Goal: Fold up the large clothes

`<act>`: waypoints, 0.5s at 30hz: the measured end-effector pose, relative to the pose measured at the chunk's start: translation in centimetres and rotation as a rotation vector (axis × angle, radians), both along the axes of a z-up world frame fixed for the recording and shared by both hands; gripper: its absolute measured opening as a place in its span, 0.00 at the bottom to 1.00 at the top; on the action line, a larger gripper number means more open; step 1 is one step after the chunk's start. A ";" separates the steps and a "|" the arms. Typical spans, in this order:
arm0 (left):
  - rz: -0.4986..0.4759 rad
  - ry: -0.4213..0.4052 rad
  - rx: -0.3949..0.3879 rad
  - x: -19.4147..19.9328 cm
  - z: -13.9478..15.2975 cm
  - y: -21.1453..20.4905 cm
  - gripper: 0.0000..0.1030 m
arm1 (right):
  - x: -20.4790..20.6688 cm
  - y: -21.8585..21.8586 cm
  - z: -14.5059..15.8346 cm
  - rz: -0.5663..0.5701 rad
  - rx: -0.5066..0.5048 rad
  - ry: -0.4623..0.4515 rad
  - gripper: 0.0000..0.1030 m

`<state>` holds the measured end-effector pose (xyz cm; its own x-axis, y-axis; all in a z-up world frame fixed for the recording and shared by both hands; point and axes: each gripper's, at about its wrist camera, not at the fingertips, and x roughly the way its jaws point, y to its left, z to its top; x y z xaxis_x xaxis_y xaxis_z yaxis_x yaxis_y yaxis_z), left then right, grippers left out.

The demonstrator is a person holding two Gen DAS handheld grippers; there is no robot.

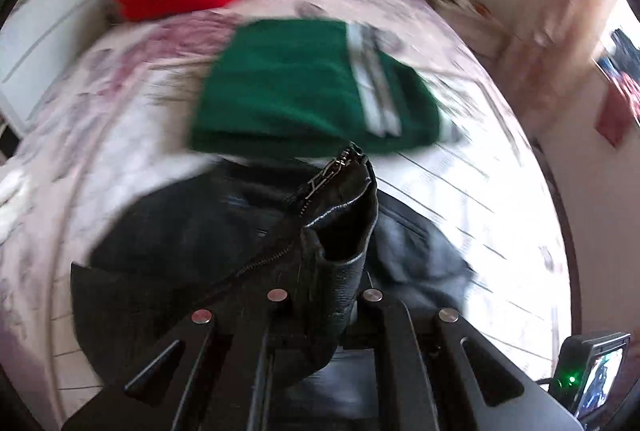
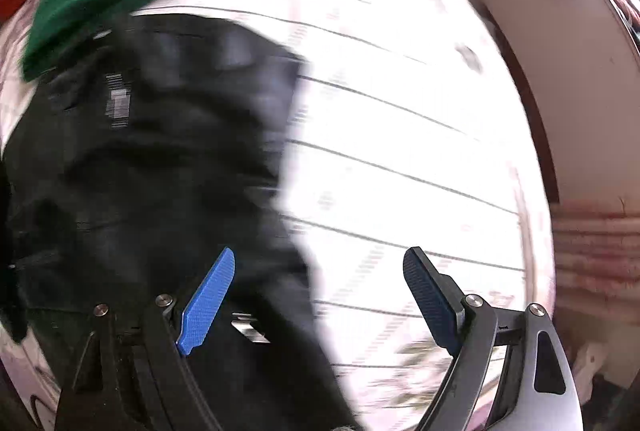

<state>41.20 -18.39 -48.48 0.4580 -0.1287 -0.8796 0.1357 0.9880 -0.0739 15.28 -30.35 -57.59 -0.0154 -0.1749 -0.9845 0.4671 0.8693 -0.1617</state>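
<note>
Black cloth with a zip is pinched tight in our left gripper [image 1: 344, 295]. Our right gripper [image 2: 320, 295] is wide apart, holding nothing. The black jacket [image 2: 160, 159] lies on the bed [image 2: 400, 111]. We should grab its other edge, then lift evenly.

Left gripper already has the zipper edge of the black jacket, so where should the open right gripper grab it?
Judging by its pose, take the black jacket at its free right edge where it meets the bedsheet. Bring the right gripper in from the bare sheet side, jaws straddling that edge. The left gripper holds the zipper edge up.
</note>
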 end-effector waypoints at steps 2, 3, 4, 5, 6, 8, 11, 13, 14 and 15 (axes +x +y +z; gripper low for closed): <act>-0.047 0.040 -0.004 0.0 -1.5 -2.4 0.04 | -1.2 -2.5 -0.7 -0.036 0.001 0.024 0.85; -0.064 0.060 -0.004 -0.1 -2.3 -3.3 0.05 | -1.5 -3.2 -0.9 -0.044 0.005 0.032 0.85; -0.073 0.074 -0.004 -0.3 -2.7 -3.7 0.05 | -2.0 -3.9 -1.2 -0.057 0.015 0.042 0.85; -0.085 0.111 -0.006 -0.4 -3.4 -4.5 0.05 | -2.3 -4.7 -1.6 -0.071 0.028 0.052 0.85; -0.089 0.136 -0.006 -0.4 -3.9 -4.6 0.06 | -2.6 -5.4 -1.9 -0.082 0.046 0.059 0.85; -0.082 0.178 -0.027 -0.8 -4.4 -4.1 0.11 | -3.0 -6.2 -2.3 -0.103 0.096 0.058 0.85; -0.045 0.201 -0.109 -0.9 -4.0 -2.6 0.62 | -3.4 -7.6 -2.7 -0.150 0.200 0.038 0.85; 0.002 0.209 -0.138 -1.4 -3.1 -1.1 0.96 | -3.7 -8.5 -2.9 -0.209 0.286 0.022 0.85; 0.014 0.206 -0.147 -1.8 -2.7 -0.7 0.96 | -3.8 -8.8 -2.9 -0.228 0.319 0.010 0.85; 0.033 0.204 -0.155 -2.3 -2.1 0.2 0.96 | -3.7 -9.0 -2.8 -0.250 0.354 -0.005 0.85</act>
